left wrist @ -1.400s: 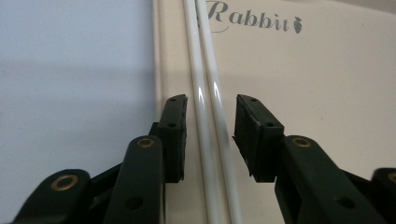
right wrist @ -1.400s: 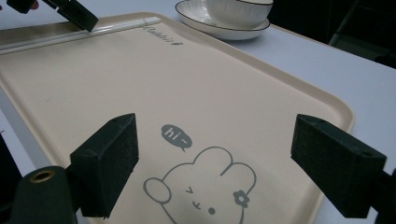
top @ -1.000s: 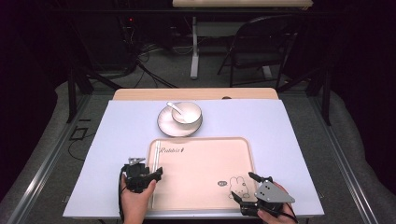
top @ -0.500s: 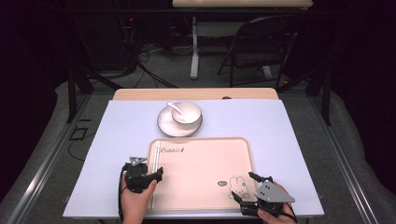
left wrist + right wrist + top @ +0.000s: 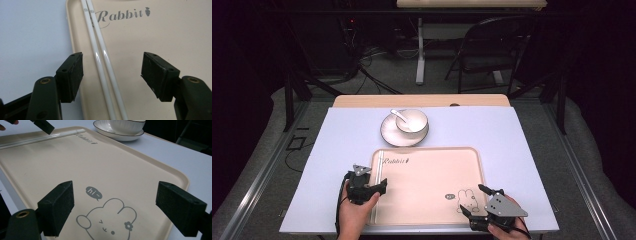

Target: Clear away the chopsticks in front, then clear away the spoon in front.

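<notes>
The left gripper (image 5: 112, 75) had just been opening; its jaws stood wide on either side of the chopsticks (image 5: 102, 62), clear of both. The chopsticks lay side by side along the left rim of the tray (image 5: 432, 200) on the counter (image 5: 347, 145). The right gripper (image 5: 115, 212) stood open and empty above the tray's rabbit print (image 5: 107, 220).

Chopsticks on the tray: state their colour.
Glossy white chopsticks, clearest in the left gripper view, lying along the beige tray's edge.
</notes>
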Available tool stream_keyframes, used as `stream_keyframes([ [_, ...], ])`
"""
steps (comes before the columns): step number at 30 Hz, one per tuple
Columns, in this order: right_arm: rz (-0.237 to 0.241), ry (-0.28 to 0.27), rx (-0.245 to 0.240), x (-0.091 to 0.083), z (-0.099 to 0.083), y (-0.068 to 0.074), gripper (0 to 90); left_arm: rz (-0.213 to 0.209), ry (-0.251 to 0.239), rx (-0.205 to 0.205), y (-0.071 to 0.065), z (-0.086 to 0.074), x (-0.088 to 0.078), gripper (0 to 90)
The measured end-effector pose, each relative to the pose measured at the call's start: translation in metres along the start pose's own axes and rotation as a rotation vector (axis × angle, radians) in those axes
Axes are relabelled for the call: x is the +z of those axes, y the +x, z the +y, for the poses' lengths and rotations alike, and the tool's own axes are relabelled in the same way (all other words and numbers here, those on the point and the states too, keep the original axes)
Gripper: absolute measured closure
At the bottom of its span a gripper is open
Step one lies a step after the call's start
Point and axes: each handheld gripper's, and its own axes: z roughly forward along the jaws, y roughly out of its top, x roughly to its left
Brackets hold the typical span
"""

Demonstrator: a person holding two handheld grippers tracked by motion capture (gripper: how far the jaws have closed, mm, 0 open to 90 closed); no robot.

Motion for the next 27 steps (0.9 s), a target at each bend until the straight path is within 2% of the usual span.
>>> stream_keyframes([
  [6, 0.000, -0.001, 0.000, 0.000, 0.000, 0.000, 14.4, 0.007, -0.019, 0.018, 0.003, 0.005, -0.003, 34.2],
  [22, 0.001, 0.002, -0.004, 0.000, 0.000, 0.000, 14.4, 0.016, -0.017, 0.001, 0.019, 0.032, -0.003, 33.3],
  [27, -0.001, 0.001, 0.000, 0.000, 0.000, 0.000, 14.4, 0.012, -0.024, -0.008, 0.022, 0.037, -0.001, 36.3],
])
